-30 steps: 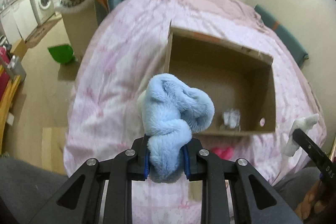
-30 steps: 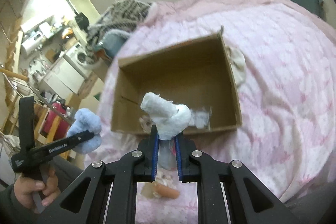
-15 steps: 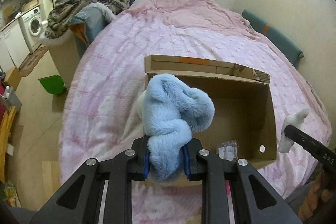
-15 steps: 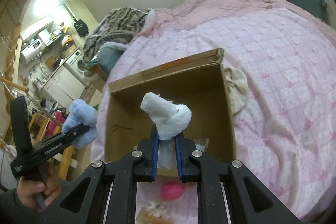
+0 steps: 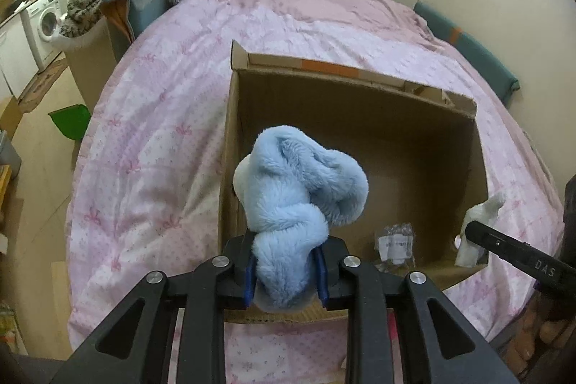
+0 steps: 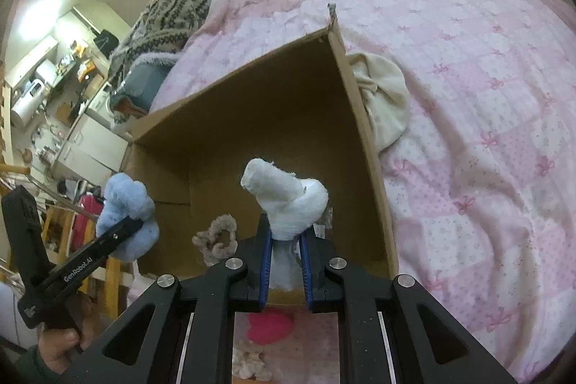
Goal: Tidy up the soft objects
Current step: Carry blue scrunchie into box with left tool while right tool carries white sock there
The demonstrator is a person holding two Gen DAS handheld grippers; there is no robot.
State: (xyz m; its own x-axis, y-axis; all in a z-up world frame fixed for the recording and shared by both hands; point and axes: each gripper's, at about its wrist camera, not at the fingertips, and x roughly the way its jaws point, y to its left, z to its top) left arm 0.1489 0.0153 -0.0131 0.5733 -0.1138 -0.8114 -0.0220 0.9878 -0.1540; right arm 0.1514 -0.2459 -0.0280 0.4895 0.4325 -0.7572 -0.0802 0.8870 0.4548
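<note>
On the pink bed, a cardboard box filled frame centre. Left tool clamped a blue plush over it; right tool clamped a white cloth.

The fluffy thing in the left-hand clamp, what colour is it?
Light blue; the fluffy toy shows best in the left wrist view.

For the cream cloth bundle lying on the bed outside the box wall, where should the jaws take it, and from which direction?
Probably the cream bundle is best taken at the gathered, knot-like folds near its middle, coming from above on the open bed side. Its other edge lies right against the cardboard box wall, leaving no visible room there, and the bunched folds give the jaws more to pinch than the smooth rounded edge.
</note>
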